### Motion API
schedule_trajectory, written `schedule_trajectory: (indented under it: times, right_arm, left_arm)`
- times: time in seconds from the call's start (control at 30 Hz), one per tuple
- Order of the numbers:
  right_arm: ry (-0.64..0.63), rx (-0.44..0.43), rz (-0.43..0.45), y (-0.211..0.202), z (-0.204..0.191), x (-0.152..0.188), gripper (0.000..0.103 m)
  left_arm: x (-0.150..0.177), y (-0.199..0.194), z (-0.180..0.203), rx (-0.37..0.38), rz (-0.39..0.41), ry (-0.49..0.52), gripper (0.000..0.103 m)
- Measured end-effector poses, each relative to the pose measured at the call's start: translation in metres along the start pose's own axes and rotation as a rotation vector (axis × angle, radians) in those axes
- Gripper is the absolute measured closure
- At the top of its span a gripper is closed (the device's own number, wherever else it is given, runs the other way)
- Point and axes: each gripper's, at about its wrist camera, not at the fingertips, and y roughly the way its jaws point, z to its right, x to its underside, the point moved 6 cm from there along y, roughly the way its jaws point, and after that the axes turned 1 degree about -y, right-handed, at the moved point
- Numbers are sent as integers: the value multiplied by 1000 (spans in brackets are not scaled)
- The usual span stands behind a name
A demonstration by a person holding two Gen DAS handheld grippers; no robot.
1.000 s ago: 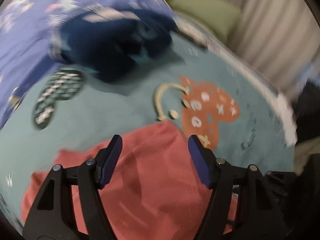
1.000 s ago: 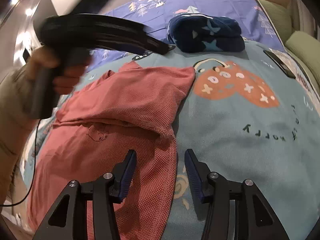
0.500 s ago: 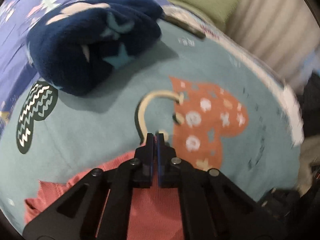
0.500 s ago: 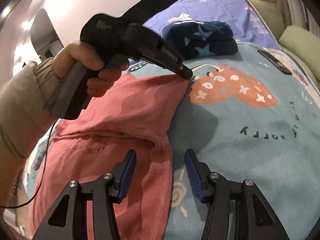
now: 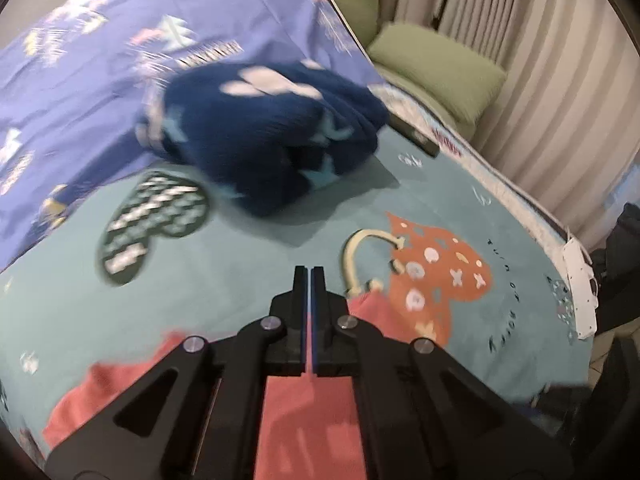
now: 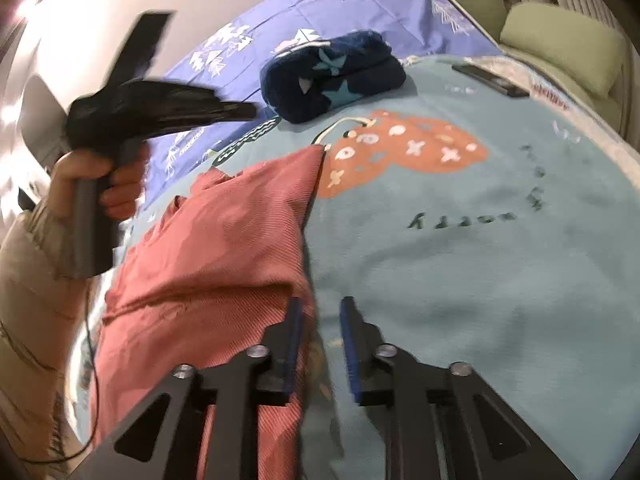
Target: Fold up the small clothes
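My left gripper (image 5: 310, 276) has its fingers pressed together with nothing between the tips; in the right wrist view it is raised clear of the shirt (image 6: 224, 240). My right gripper (image 6: 318, 320) is spread at the shirt's near right edge, one finger (image 6: 294, 336) over the cloth. Risk: if it closes there it may catch only the top layer, or the blanket (image 6: 480, 280) beneath, and drag the fold askew. Beyond the shirt, a folded navy fleece (image 6: 332, 76) lies well apart; a phone (image 6: 490, 80) lies farther right. Neither obstructs.
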Motion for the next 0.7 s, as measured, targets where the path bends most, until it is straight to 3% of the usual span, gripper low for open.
schedule_trajectory:
  times: [0.13, 0.23, 0.37, 0.4, 0.43, 0.47, 0.53, 0.6, 0.7]
  right_arm:
    - [-21, -29, 29, -14, -5, -7, 79]
    - [-107, -105, 36, -12, -39, -16, 78]
    - [-157, -133, -26, 21, -71, -25, 79]
    - [-160, -103, -46, 32, -71, -26, 79]
    - [-154, -17, -85, 47, -63, -24, 80]
    - [-135, 49, -121, 58, -53, -20, 89]
    - [-67, 17, -134, 61, -42, -17, 92]
    - [-65, -9, -126, 48, -44, -24, 89]
    - [-153, 47, -64, 37, -57, -51, 87]
  left_arm:
    - [40, -55, -44, -68, 65, -65, 92]
    - [88, -88, -82, -113, 86, -140, 92]
    - [162, -97, -120, -178, 31, -224, 90]
    - [182, -92, -133, -226, 3, -239, 87]
    - [199, -85, -145, -290, -33, -255, 86]
    - [221, -74, -164, -362, -92, -292, 86]
    - [229, -84, -173, -321, -1, -347, 85]
    - [223, -94, -176, -283, 7, -400, 85]
    - [192, -106, -174, -309, 77, -304, 80]
